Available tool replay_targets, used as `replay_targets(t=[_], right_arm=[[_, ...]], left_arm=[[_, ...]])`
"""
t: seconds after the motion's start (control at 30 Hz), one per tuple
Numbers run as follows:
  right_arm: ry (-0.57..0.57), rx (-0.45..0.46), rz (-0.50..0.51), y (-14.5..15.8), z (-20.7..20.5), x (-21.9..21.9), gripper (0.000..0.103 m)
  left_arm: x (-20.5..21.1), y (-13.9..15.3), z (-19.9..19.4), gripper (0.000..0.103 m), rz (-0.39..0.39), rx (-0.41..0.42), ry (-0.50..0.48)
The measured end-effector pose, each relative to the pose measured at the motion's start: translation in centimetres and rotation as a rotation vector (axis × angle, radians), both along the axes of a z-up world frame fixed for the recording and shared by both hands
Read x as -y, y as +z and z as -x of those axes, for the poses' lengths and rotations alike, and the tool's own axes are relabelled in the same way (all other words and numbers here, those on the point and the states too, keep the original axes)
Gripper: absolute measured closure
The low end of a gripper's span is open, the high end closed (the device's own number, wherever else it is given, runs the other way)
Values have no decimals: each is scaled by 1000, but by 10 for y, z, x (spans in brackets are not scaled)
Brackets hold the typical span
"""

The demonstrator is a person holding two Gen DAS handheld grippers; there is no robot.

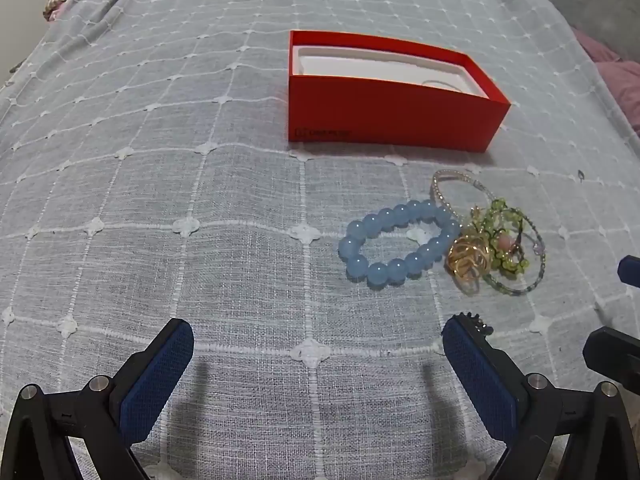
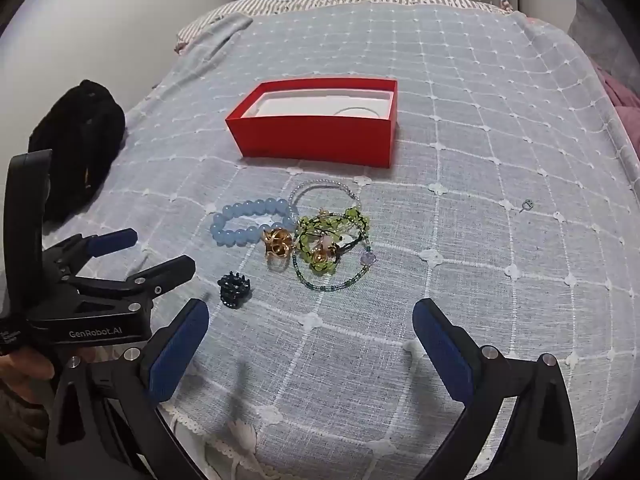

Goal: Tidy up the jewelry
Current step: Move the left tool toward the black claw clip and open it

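Both my pairs of jaws stand wide apart and hold nothing. My left gripper (image 1: pixel 318 344) hovers low over the grey-blue checked bedspread (image 1: pixel 160 200), its blue pads (image 1: pixel 158 380) spread to either side of bare cloth. My right gripper (image 2: pixel 310 332) is just as wide and just as empty, a little behind the pile.

Just beyond my left gripper's right pad sits a small dark spiky hair clip (image 2: pixel 234 285), apart from the rest. Further out lies the jewelry heap: a blue bead bracelet (image 1: pixel 398 240) on the left, touching a gold wire ornament (image 1: pixel 468 260), which is tangled against a green bead bracelet (image 1: pixel 506 236). A thin pearl-like strand (image 1: pixel 448 190) loops behind them and a fine teal bead string (image 2: pixel 340 280) loops in front. How the strands cross inside the knot I cannot tell.

Past the heap stands the open red box (image 1: pixel 384 120) with its white inner tray (image 2: pixel 320 104); 1 thin ring-like piece seems to lie in it already, at its right end.

I judge the task barely begun, with nearly all pieces yet to be boxed. The blue bead bracelet looks the easiest next pick, being thick and free on its left side. That calls for coming down over 1 side of the loop, closing on the beads, and lifting slowly so the gold ornament does not drag along.

Writing: "GenRobot.AI" reads in white on my left gripper's body in the right wrist view. Dark print on the box's near wall is too blurred to read.
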State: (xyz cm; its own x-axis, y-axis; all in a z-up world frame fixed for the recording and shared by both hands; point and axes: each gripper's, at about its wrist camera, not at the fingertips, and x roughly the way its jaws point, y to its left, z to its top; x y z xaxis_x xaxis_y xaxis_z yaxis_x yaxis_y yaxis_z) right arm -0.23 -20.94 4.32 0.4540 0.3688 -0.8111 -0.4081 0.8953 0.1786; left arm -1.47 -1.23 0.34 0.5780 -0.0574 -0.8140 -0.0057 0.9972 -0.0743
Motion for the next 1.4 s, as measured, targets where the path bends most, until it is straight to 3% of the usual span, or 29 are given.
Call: replay_targets(t=[1.07, 1.4], right_arm=[[6, -3, -11, 1, 1, 0, 2], [12, 2, -19, 2, 1, -1, 7]], left_arm=[[7, 0, 3, 1, -1, 4, -12], [7, -1, 2, 1, -6, 1, -18]])
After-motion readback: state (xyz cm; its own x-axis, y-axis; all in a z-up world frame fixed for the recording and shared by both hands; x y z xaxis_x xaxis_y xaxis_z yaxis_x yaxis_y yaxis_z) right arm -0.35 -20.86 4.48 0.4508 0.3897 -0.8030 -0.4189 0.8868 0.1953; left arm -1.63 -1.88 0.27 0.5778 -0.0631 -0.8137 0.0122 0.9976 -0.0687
